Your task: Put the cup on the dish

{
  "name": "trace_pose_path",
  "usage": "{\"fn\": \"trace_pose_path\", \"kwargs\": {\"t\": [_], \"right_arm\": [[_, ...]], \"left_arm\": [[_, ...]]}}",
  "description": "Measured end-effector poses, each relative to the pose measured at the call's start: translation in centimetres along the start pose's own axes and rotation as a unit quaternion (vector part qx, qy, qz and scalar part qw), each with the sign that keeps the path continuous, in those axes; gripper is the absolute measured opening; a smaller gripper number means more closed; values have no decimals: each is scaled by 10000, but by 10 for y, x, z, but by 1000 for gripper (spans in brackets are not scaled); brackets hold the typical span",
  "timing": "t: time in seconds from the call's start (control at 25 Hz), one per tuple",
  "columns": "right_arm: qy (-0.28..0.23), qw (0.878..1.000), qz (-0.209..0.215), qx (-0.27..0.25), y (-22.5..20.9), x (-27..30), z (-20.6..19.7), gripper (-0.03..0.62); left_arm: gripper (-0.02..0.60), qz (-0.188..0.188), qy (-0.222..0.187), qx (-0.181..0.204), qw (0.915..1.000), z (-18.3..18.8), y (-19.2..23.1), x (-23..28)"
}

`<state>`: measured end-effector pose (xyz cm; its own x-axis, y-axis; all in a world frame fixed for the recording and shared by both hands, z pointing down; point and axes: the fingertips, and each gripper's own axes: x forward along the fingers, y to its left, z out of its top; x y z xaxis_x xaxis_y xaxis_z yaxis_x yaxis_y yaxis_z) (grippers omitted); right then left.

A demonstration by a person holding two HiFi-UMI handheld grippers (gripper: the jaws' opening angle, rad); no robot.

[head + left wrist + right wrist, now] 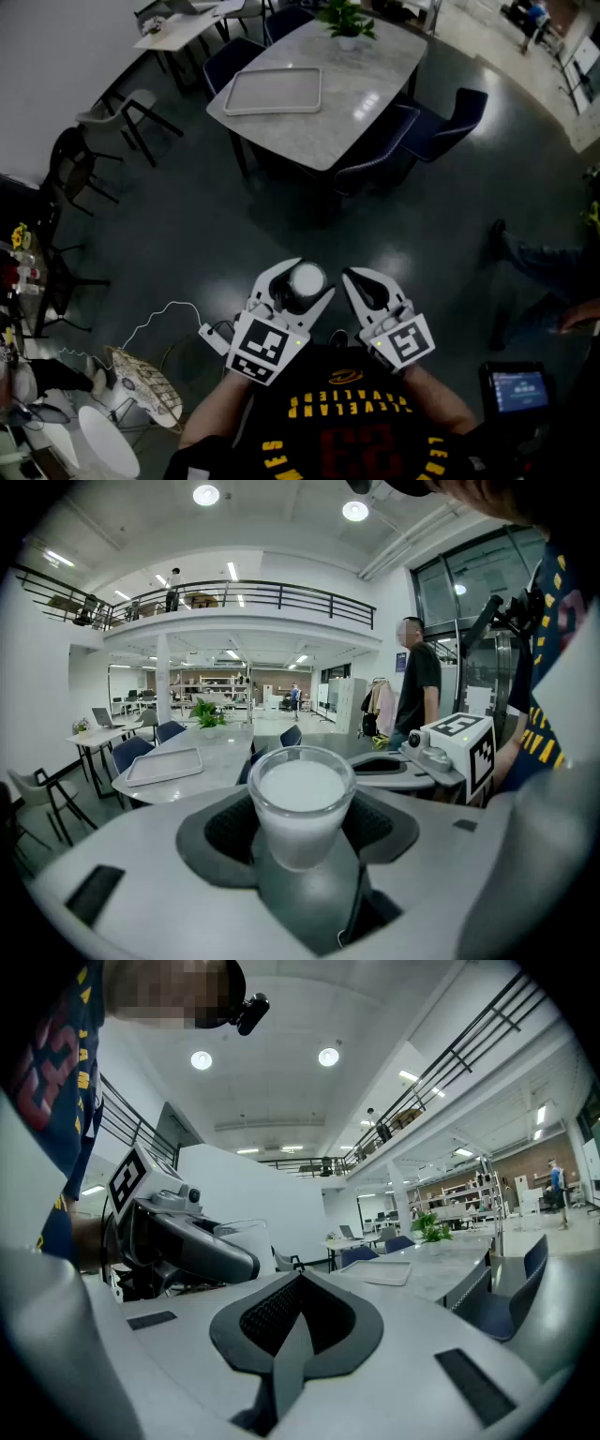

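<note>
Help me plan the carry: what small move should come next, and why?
Probably carry the cup, kept level, forward toward the table: the left tool grips it, and the tray lies far ahead on that table.

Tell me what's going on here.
A person stands on the floor short of a marble table with a two-jaw gripper in each hand. The left gripper holds a clear cup that looks white inside, upright between its jaws. The right gripper is shut and empty beside it. A white tray, probably the dish, lies bare on the table near a potted plant. The cup is not on it yet.
</note>
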<state>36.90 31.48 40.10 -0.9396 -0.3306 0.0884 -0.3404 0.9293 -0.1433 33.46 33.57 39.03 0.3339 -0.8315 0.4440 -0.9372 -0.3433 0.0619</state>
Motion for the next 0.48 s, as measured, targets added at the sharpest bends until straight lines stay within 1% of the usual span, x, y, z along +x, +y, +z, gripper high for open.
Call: {"fn": "trace_pose_path", "kwargs": {"t": [0.16,0.28,0.32,0.36,0.44,0.48], "right_arm": [[97,9999,91,21,12,-19,-19,5],[291,9988,393,-70,35,-26,-31,6],[373,9978,531,-154,44,-26,-35,21],[448,9964,665,-266,52,-25,-38,100],[518,9938,855,-488,68,-21,-40,224],[493,9931,899,-568,74,-18,-38,261]], "left_arm": [[264,122,6,11,9999,-7,-11,-5],[264,210,17,-1,9998,-10,-15,-17],[264,224,40,0,9997,-10,-16,-19],[264,223,63,7,9997,-10,-18,-20],[264,194,103,56,9997,-8,-22,-20],[264,169,121,91,9997,-7,-25,-21]]}}
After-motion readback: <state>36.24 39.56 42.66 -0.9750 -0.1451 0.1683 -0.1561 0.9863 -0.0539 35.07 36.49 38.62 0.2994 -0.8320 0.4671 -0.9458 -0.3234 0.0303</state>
